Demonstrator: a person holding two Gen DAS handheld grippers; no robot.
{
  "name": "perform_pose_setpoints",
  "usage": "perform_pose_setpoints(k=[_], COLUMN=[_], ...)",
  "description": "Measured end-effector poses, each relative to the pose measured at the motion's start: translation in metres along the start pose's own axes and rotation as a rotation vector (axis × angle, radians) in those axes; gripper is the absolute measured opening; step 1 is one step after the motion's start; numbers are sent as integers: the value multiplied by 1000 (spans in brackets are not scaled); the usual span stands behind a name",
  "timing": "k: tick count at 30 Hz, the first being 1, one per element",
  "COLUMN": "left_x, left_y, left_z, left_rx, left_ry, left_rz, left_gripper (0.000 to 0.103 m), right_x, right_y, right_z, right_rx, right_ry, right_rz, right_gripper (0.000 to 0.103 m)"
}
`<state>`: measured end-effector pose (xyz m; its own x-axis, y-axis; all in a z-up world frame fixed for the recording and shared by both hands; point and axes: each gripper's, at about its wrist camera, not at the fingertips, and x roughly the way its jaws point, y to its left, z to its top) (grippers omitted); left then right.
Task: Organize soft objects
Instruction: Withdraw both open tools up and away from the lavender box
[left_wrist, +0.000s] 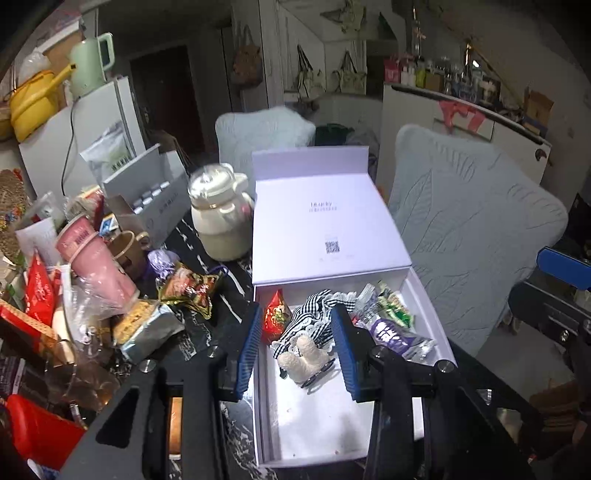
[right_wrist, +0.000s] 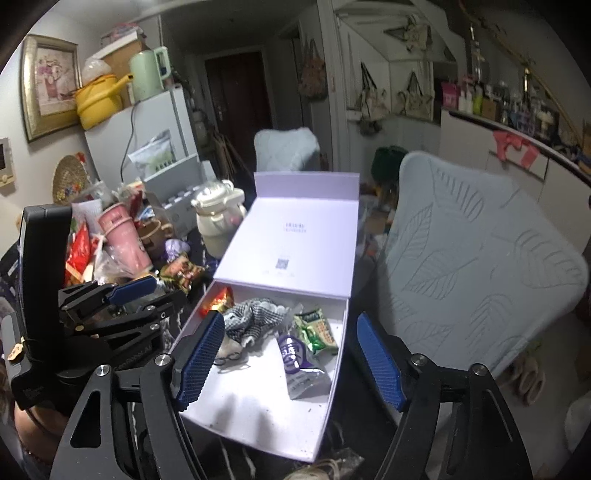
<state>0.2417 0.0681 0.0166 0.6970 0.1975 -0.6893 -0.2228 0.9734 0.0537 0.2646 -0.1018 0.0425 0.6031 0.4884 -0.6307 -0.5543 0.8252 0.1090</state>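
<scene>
A white box (left_wrist: 314, 417) lies with its lid folded back on the dark table. Inside are a black-and-white checked cloth (left_wrist: 314, 314), a white plush toy (left_wrist: 303, 356) with glasses, a red packet (left_wrist: 274, 314), a green packet (left_wrist: 397, 306) and a purple packet (left_wrist: 395, 334). My left gripper (left_wrist: 299, 350) hovers over the box's left half, jaws drawn in, gripping nothing; the plush lies below it. My right gripper (right_wrist: 290, 358) hangs open above the box (right_wrist: 266, 413), with the purple packet (right_wrist: 299, 360) and the cloth (right_wrist: 255, 317) beneath. The left gripper (right_wrist: 144, 295) shows to its left.
Clutter crowds the table's left: a pink cup (left_wrist: 96, 258), a cream jug (left_wrist: 218, 218), a grey carton (left_wrist: 147, 192) and a loose snack packet (left_wrist: 192, 290). A pale blue chair (left_wrist: 472, 236) stands close on the box's right.
</scene>
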Motion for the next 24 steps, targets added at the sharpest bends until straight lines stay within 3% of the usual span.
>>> perform_pose_setpoints(k=[5,7,9,11,14,20,24], left_x=[-42,-56,-76,-93,-119,-151,-168], left_y=[-1,-1,0,0,-3,-5,-8], left_z=[1,1,-1,-5,-10,-25,-39], left_rx=[-10,-15,-25,-27,-15,-8,6], left_ry=[-60,-78,-109,-156,-193,-218,-238], left_rz=[-1,-3,2,14,42,27,-20], left_gripper=[39,46,81,89,89,89,89], right_x=[-38,-52,-64,-77,-95,-133,-151], right_y=[7,9,12,16,22,34,41], right_z=[3,3,3,1,-5,-23,-36], right_rx=[-9,-17,-22,-32,-44,-68,-86], right_ry=[-69,-93,-110,-126,-143,-179,-195], right_rz=[-2,-2,-9,-7,-5,3,2], right_gripper=[81,81,81,81,82,82,85])
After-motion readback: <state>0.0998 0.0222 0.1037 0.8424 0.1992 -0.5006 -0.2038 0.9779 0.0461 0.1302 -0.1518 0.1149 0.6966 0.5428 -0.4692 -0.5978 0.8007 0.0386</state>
